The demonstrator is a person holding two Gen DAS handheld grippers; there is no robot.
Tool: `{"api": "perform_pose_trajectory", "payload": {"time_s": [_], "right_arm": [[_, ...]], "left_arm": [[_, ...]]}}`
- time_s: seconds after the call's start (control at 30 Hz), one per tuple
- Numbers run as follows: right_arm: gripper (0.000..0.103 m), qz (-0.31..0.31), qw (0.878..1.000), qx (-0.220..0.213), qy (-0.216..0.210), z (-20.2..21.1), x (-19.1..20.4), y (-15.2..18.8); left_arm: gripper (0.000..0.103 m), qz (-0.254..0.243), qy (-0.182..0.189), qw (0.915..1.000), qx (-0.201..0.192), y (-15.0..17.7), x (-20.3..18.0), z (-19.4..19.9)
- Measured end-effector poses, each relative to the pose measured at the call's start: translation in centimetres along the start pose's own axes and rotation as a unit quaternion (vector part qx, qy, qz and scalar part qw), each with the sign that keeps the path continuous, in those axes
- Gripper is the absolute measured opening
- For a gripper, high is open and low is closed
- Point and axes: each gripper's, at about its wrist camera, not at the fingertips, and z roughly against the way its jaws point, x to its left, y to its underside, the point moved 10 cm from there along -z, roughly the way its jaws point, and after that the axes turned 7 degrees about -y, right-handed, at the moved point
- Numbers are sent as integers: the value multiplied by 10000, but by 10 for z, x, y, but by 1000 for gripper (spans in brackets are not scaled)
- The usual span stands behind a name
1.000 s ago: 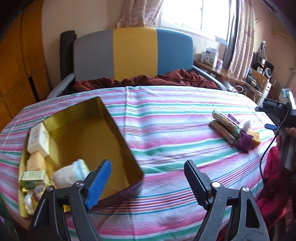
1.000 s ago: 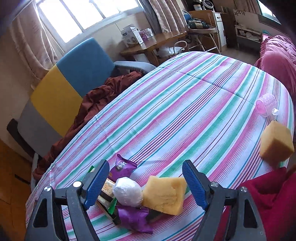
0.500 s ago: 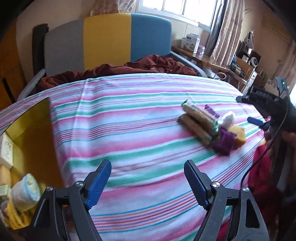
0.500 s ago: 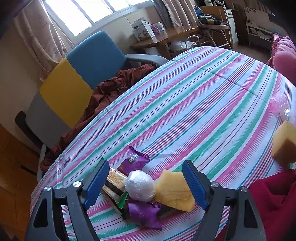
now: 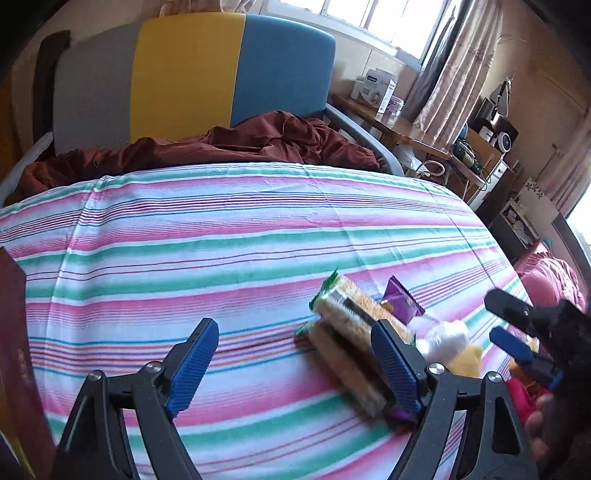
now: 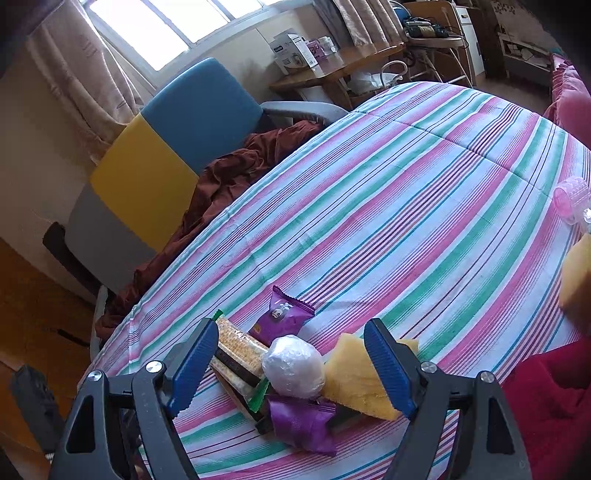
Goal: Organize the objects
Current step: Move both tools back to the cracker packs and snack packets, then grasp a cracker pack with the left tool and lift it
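Right gripper (image 6: 291, 365) is wide open and empty over the white wrapped ball (image 6: 293, 366); centre it before closing. Left gripper (image 5: 295, 362) hangs open, empty.

Bright, curtained bedroom
A grey, yellow and blue headboard (image 5: 192, 74) stands beneath the sunlit window (image 6: 166, 29); a wooden side table (image 6: 332, 70) sits nearby.

A small heap of things lies on the striped cloth: two long cracker packs (image 6: 236, 356) stacked flat at nine o'clock, a purple sachet (image 6: 282, 314) at twelve, a white wrapped ball (image 6: 293, 367) in the middle, a yellow sponge wedge (image 6: 360, 380) at three, another purple sachet (image 6: 303, 422) at six.
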Motion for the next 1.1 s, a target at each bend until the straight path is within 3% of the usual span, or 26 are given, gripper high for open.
{"api": "perform_pose_trajectory", "payload": {"time_s": [0.2, 0.27, 0.3, 0.37, 0.43, 0.6, 0.63, 0.77, 0.93, 1.1], "right_arm": [[83, -136, 9999, 40, -78, -2, -3, 0], [83, -161, 9998, 56, -101, -3, -4, 0], [83, -165, 9998, 70, -91, -4, -4, 0], [83, -153, 9998, 92, -100, -5, -4, 1], [83, -120, 9998, 109, -61, -5, -4, 1], [83, -41, 9998, 171, 60, -9, -4, 3], [83, -38, 9998, 174, 77, -9, -4, 3], [82, -71, 9998, 135, 151, -7, -7, 2], [82, -97, 9996, 89, 255, -5, -10, 1], [82, -141, 9994, 64, 312, -4, -12, 0]], "left_arm": [[85, 35, 264, 9994, 216, -18, -21, -39], [78, 0, 445, 9985, 312, -20, -31, -49], [73, -53, 475, 9980, 401, -18, -35, -53], [37, -49, 635, 9960, 632, -10, -39, -62], [33, 13, 825, 9945, 643, -3, -40, -58], [14, 155, 882, 9947, 502, 9, -15, -30], [3, 196, 861, 9949, 488, 13, -6, -24], [2, 336, 615, 9960, 557, 39, 32, -7], [3, 86, 247, 9974, 674, 72, 54, 1], [20, -362, 247, 9978, 496, 69, 42, 16]]}}
